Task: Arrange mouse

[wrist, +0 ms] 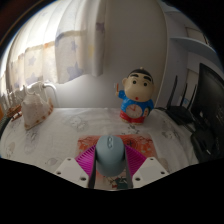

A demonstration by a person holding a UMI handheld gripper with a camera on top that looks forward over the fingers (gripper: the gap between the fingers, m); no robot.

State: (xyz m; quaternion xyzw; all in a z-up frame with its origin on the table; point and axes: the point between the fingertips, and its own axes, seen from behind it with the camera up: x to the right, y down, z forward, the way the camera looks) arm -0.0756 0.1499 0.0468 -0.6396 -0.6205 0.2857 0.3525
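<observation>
White curtains (60,50) hang across the back of the room, lit from behind, and a pale bench (70,125) spreads out in front of them. On the bench lies a patterned mat (140,146) in orange and pink tones, and on it rests a light blue-grey mouse (110,152), its rounded back facing the camera. The claw (111,170) reaches forward from below, its two fingers (75,168) spread apart on either side of the mouse, with the magenta pads (88,158) showing on their inner faces; the mouse stands between them, resting on the mat, and whether the pads touch its sides cannot be told. Beyond the mouse, farther along the bench, a cartoon boy figurine (136,95) in a blue top stands upright. To the far side sits a clear glass vessel (36,104), and opposite it some dark equipment (195,100).
</observation>
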